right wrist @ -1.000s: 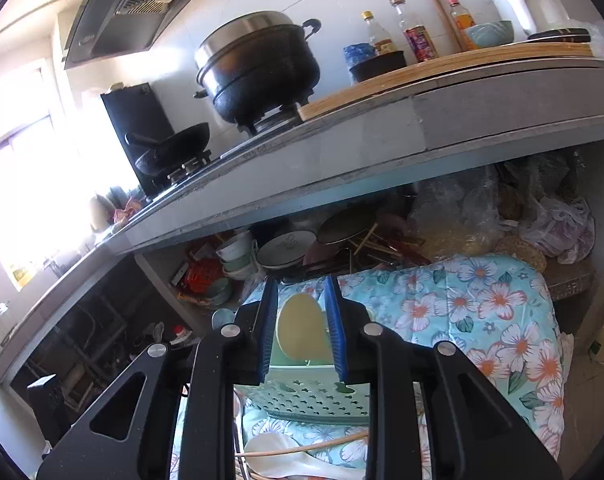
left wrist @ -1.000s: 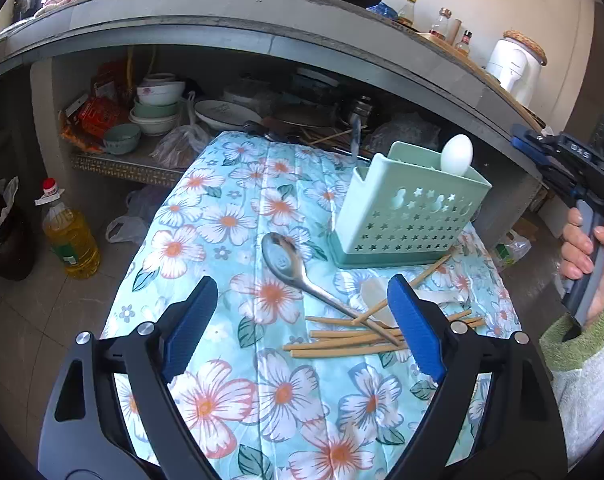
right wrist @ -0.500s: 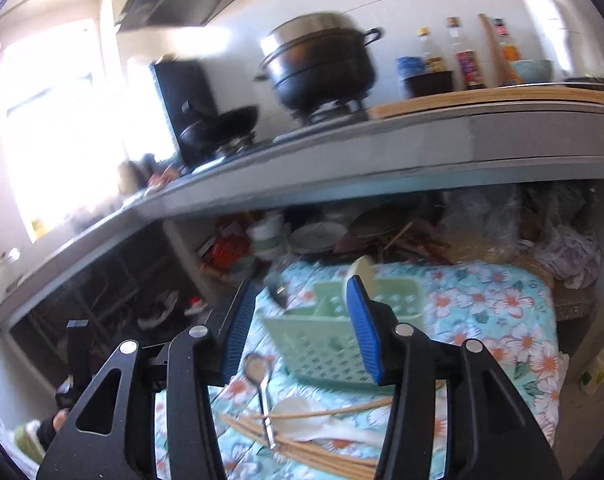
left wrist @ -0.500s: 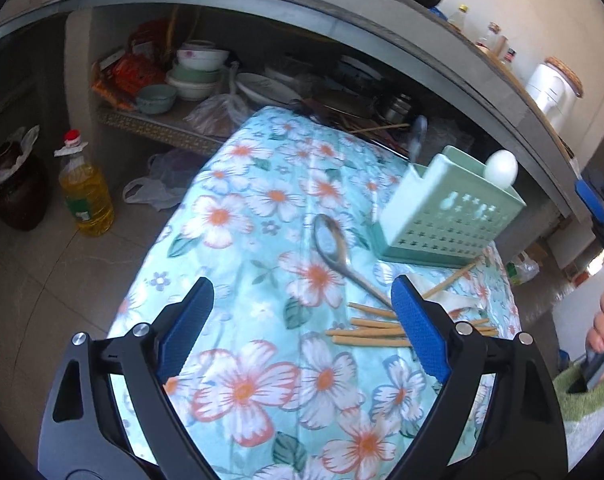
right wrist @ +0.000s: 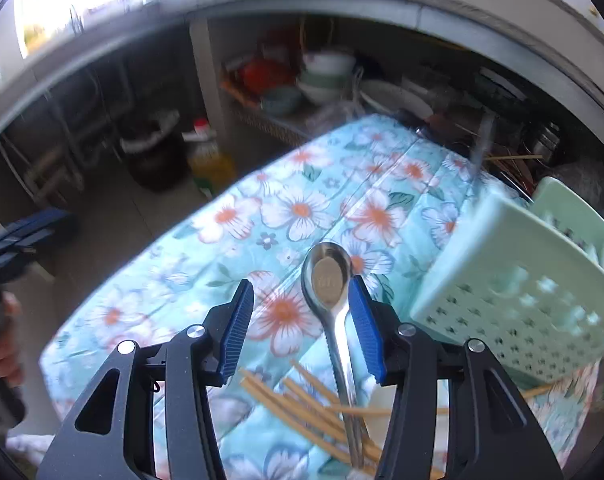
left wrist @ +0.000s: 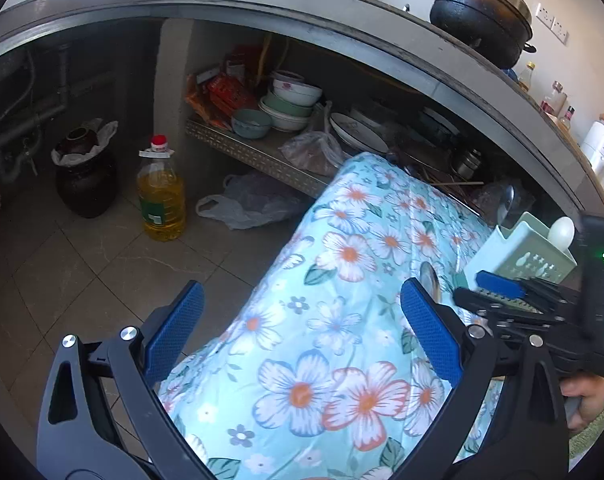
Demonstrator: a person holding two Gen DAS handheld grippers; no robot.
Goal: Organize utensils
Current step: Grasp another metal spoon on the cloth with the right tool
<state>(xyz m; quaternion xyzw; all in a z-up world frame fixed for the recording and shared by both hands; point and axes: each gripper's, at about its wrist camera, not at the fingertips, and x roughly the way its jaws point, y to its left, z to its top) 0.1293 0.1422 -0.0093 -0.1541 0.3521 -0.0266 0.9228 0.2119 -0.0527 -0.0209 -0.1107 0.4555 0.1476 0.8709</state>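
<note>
The right gripper [right wrist: 300, 322] hangs spread above the steel spoon [right wrist: 329, 276], which lies on the floral tablecloth [right wrist: 238, 248] over wooden chopsticks [right wrist: 302, 398]; the green utensil caddy [right wrist: 517, 292] stands at three o'clock. The left gripper [left wrist: 302, 332] gapes wide, holding nothing.

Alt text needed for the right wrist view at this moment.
The open right gripper hovers over a metal spoon lying on a floral tablecloth, with wooden chopsticks scattered nearer the camera. A mint-green utensil caddy stands to the right.
</note>
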